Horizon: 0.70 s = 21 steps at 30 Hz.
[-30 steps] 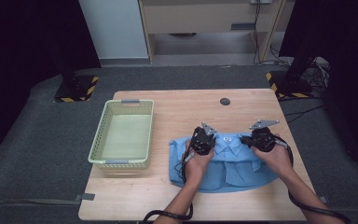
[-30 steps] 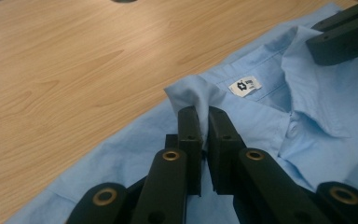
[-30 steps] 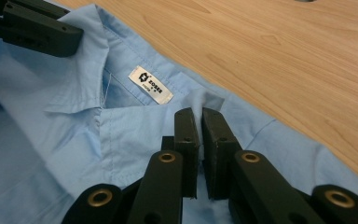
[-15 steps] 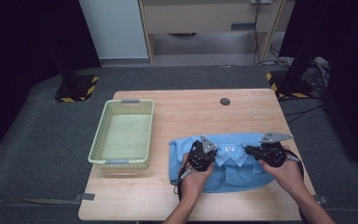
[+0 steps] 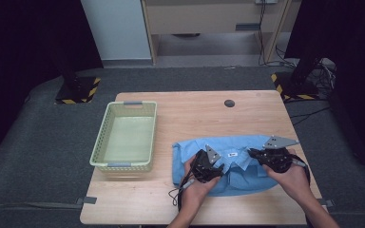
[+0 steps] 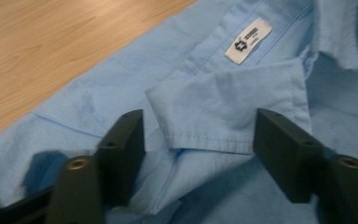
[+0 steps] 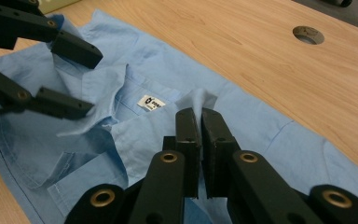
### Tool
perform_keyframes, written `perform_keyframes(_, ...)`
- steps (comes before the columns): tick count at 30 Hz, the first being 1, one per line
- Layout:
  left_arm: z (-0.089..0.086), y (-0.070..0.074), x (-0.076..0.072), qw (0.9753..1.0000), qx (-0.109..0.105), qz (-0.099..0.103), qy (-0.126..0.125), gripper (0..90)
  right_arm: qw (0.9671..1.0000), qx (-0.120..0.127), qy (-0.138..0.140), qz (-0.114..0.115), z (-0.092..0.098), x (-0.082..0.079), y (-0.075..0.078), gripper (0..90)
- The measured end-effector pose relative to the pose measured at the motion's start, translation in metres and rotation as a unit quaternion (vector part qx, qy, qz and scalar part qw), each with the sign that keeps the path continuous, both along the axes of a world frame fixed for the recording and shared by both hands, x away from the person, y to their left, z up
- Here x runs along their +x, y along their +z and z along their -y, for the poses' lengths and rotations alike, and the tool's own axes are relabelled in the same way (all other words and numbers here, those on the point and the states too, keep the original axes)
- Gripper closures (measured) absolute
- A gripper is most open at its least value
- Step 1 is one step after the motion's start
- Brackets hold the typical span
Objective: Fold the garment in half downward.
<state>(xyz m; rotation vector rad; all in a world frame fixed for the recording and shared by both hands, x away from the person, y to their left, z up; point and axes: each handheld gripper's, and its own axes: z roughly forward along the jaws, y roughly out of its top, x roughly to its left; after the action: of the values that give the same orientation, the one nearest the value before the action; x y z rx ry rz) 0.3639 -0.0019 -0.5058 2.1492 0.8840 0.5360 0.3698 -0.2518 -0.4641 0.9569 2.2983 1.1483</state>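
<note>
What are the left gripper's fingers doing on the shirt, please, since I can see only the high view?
Observer: The left gripper is open; its fingers stand either side of a collar flap of the shirt, not pinching it.
Operator: Thank you. Is the right gripper holding anything?
Observer: The right gripper is shut, with a small peak of shirt fabric pinched at its tips.
Operator: Which side of the collar faces up?
Observer: The inside: the white neck label shows just beyond the flap.
</note>
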Motion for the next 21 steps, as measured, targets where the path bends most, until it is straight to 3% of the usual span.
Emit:
perform_keyframes(2, 0.001, -0.003, 0.004, 1.0000, 0.000, -0.007, 0.000, 26.5, 1.0000, 0.004, 0.002, 0.002, -0.001, -0.001, 0.001, 86.8)
perform_keyframes(7, 0.002, -0.011, 0.013, 0.9987, -0.034, -0.037, 0.010, 15.1, 0.9998, 0.011, 0.011, 0.011, -0.004, -0.006, 0.007, 86.8)
perform_keyframes(11, 0.003, -0.017, 0.016, 0.9979, -0.042, -0.050, 0.001, 11.0, 0.9997, 0.009, 0.014, 0.016, -0.003, -0.009, 0.011, 86.8)
perform_keyframes(15, 0.001, -0.022, 0.020, 0.9966, -0.062, -0.055, -0.005, 11.2, 0.9997, 0.013, 0.016, 0.015, -0.001, -0.010, 0.011, 86.8)
perform_keyframes(19, -0.002, -0.027, 0.023, 0.9950, -0.076, -0.064, -0.012, 19.3, 0.9996, 0.015, 0.018, 0.015, -0.001, -0.012, 0.011, 86.7)
perform_keyframes(21, -0.003, -0.029, 0.023, 0.9955, -0.073, -0.059, -0.013, 25.6, 0.9996, 0.018, 0.018, 0.014, 0.000, -0.013, 0.010, 86.7)
